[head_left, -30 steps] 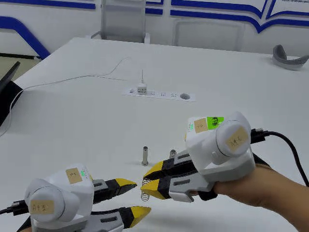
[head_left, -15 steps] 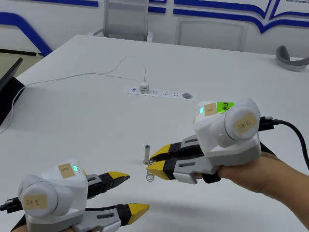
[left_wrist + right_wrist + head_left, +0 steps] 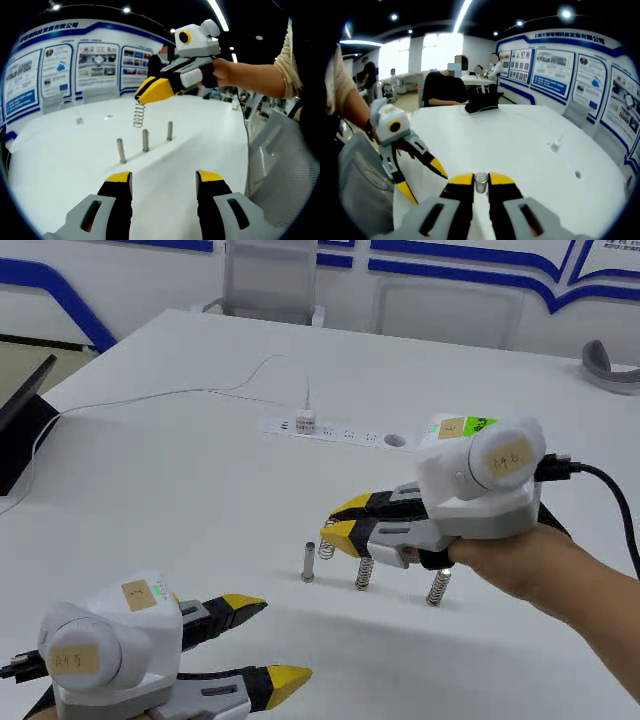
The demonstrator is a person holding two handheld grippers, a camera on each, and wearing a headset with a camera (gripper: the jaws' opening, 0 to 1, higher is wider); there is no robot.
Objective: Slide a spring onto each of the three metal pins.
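My right gripper [image 3: 336,526] pinches a slim coiled spring [image 3: 326,549] by its top, and it dangles clear of the table at about one o'clock of the bare pin [image 3: 308,562]. My left gripper [image 3: 266,642] sits spread at seven o'clock. The left gripper view shows the two neighbouring pins [image 3: 145,140] seemingly already wearing springs, while the right gripper view shows the coil end-on.

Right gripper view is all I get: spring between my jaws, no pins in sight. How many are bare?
Observer: One. In the head view the bare pin is leftmost; the middle pin and right pin are each already loaded.
Operator: Is mine on it yet?
Observer: No. In the left gripper view the held spring hangs upright from the right gripper, on no pin.
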